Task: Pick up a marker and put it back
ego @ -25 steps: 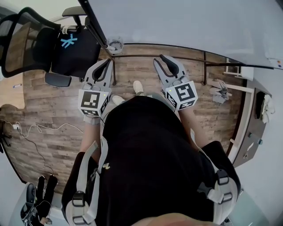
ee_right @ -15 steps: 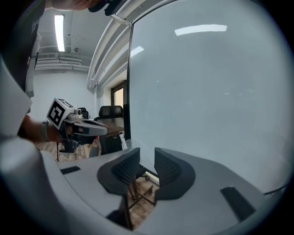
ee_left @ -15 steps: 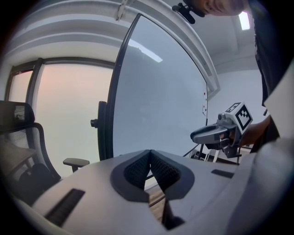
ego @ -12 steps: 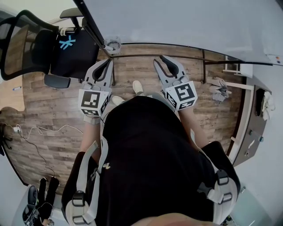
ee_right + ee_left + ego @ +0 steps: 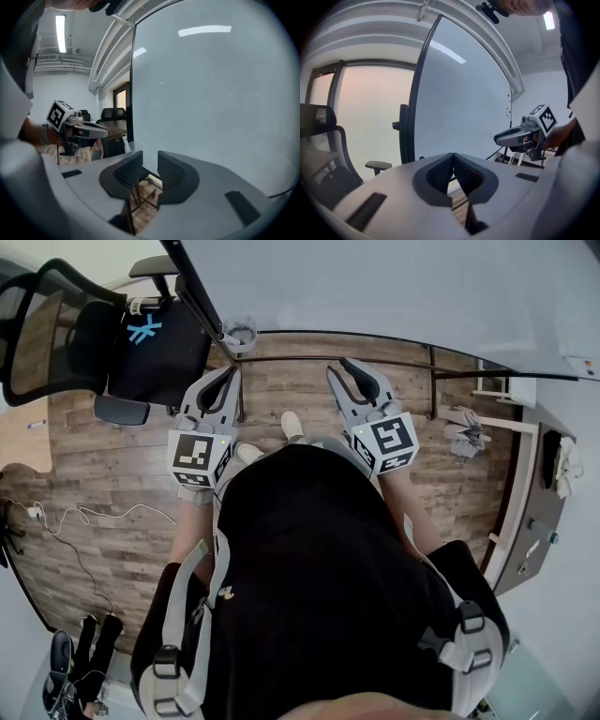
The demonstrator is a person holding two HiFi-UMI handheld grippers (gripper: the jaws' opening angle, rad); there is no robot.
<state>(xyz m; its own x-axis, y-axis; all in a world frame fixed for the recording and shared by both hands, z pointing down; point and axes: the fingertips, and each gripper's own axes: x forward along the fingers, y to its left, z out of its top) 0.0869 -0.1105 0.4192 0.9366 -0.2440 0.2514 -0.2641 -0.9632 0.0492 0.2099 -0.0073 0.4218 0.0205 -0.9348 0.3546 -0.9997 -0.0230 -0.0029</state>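
A small clear cup (image 5: 243,333) with what look like markers hangs at the lower edge of the whiteboard (image 5: 394,287), just beyond my left gripper (image 5: 228,372). That gripper is held in front of my body and points at the board's left frame. In the left gripper view its jaws (image 5: 452,157) meet at the tips, with nothing between them. My right gripper (image 5: 345,364) is level with it, to the right. Its jaws (image 5: 150,158) stand a narrow gap apart and empty, facing the board (image 5: 211,93). Beyond them a white marker-like thing (image 5: 124,141) shows by the frame.
A black office chair (image 5: 103,334) stands left of the board. The board's stand legs (image 5: 450,390) cross the wooden floor ahead. Cables (image 5: 84,517) lie on the floor at left, and a table edge (image 5: 530,512) runs along the right.
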